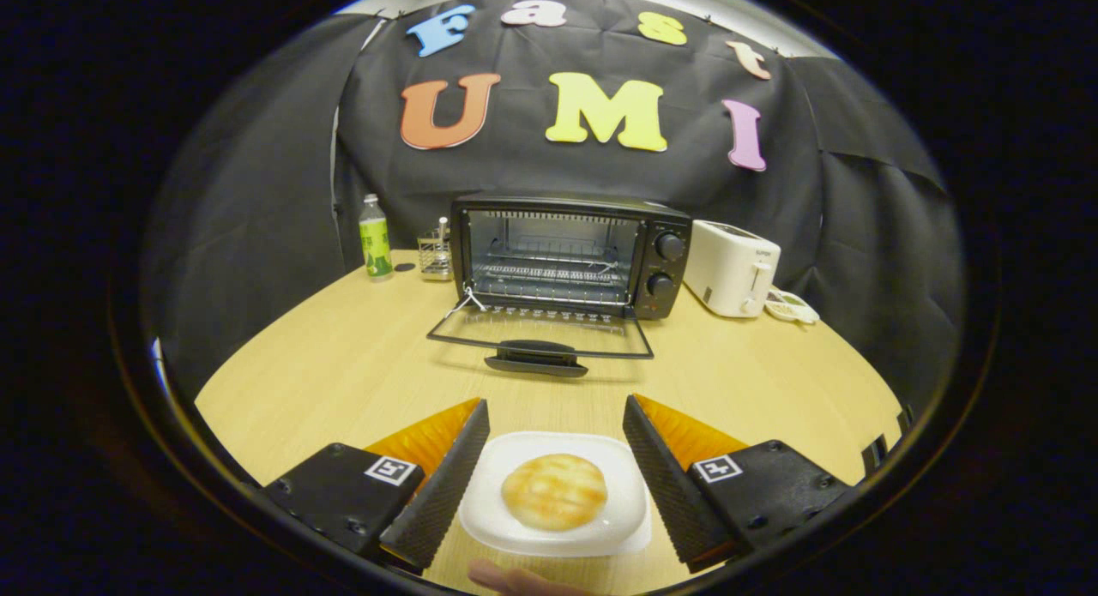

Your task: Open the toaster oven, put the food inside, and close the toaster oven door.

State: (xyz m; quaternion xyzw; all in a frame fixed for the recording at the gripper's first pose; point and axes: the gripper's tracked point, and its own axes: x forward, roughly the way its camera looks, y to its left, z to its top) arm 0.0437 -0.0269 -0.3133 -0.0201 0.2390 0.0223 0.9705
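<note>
Two fingers of the gripper (556,416) sit spread wide around a white plate (515,527) holding a bun (554,491), maybe grazing its rim. Toaster oven (570,253) stands beyond them, door (540,332) dropped open on the table (343,364).

Glossy white plate (515,527), matt wood-grain table (343,356), ribbed black fingers (446,484), wire-metal oven rack (549,270)
</note>
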